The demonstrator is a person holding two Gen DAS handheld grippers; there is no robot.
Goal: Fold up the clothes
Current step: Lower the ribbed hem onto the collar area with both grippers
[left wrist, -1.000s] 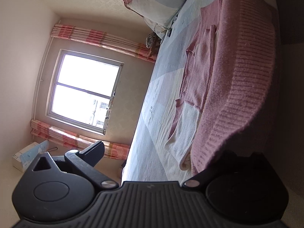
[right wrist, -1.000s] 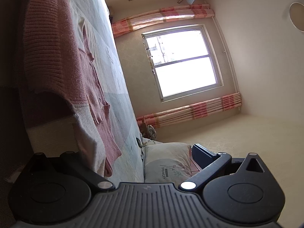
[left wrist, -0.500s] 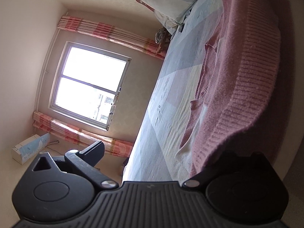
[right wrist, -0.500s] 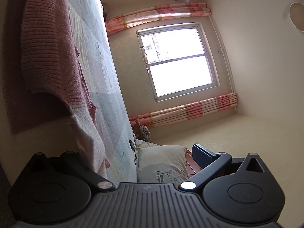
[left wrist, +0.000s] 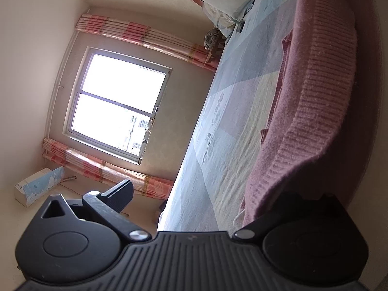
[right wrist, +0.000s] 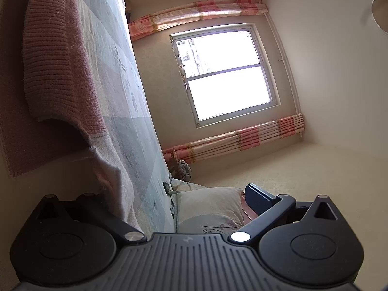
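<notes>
Soft, thick, floppy pink ribbed-knit sweater (left wrist: 322, 92), lifted above the near edge of the bed (left wrist: 232, 126), best pinched along its ribbed hem; left gripper (left wrist: 218, 198) and right gripper (right wrist: 174, 196) splayed wide, hold unclear.

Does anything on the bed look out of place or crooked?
Nothing is spilled or damaged. The pink knitted sweater lies bunched, its ribbed hem lifted off the bedsheet, which suits mid-fold.

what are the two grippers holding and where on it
Both appear to hold the pink knit sweater by its ribbed edge, one gripper at each end; the pinch points are hidden.
</notes>
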